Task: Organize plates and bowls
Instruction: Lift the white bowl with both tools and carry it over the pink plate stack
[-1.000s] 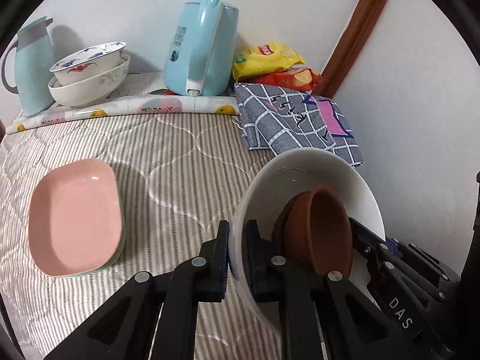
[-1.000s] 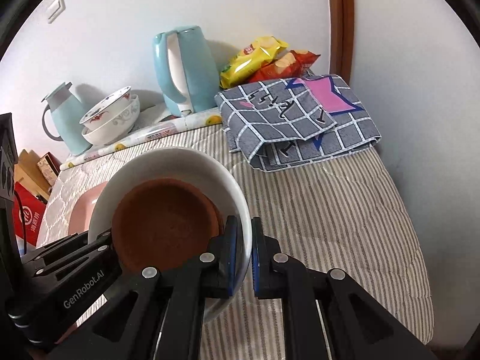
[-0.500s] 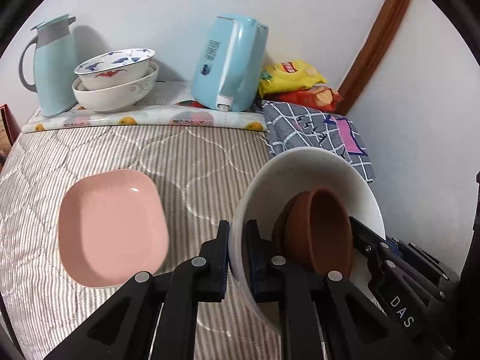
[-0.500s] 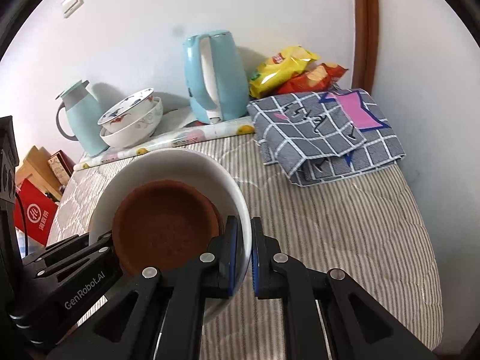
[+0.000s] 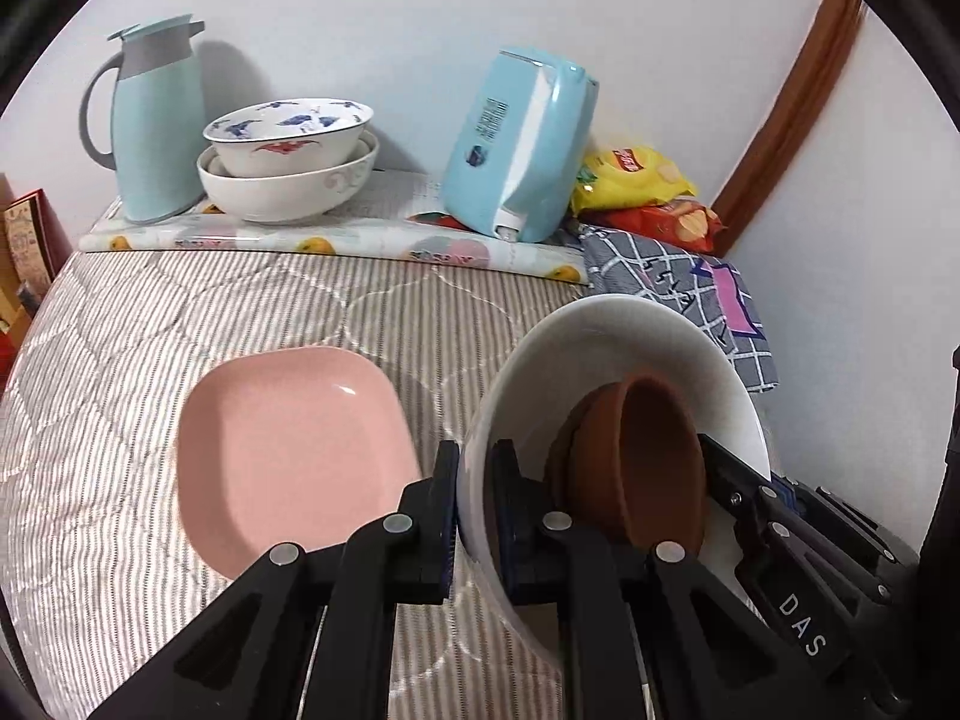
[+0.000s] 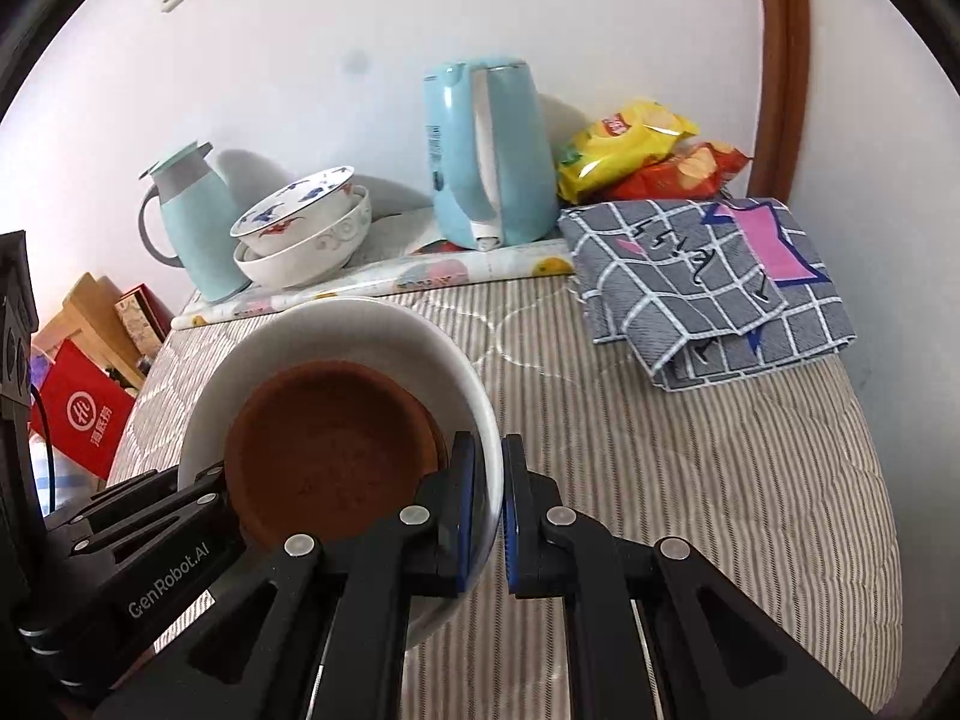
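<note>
The white bowl (image 5: pixel 606 354), with a brown bowl (image 5: pixel 639 462) nested loose inside, hangs above the striped bedcover (image 6: pixel 690 450), beside the pink plate (image 5: pixel 288 456). The left gripper (image 5: pixel 474 492) and right gripper (image 6: pixel 487 498) each pinch opposite rims. Likely ceramic: stiff, slippery, breakable; keep it level.

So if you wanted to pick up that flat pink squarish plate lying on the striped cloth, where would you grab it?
Probably by its raised rim, coming down from above at an edge. The pink squarish plate lies flat and open side up on the striped cloth, so only the thin upturned lip offers the fingers something to pinch. Its near edge looks easiest to reach.
</note>
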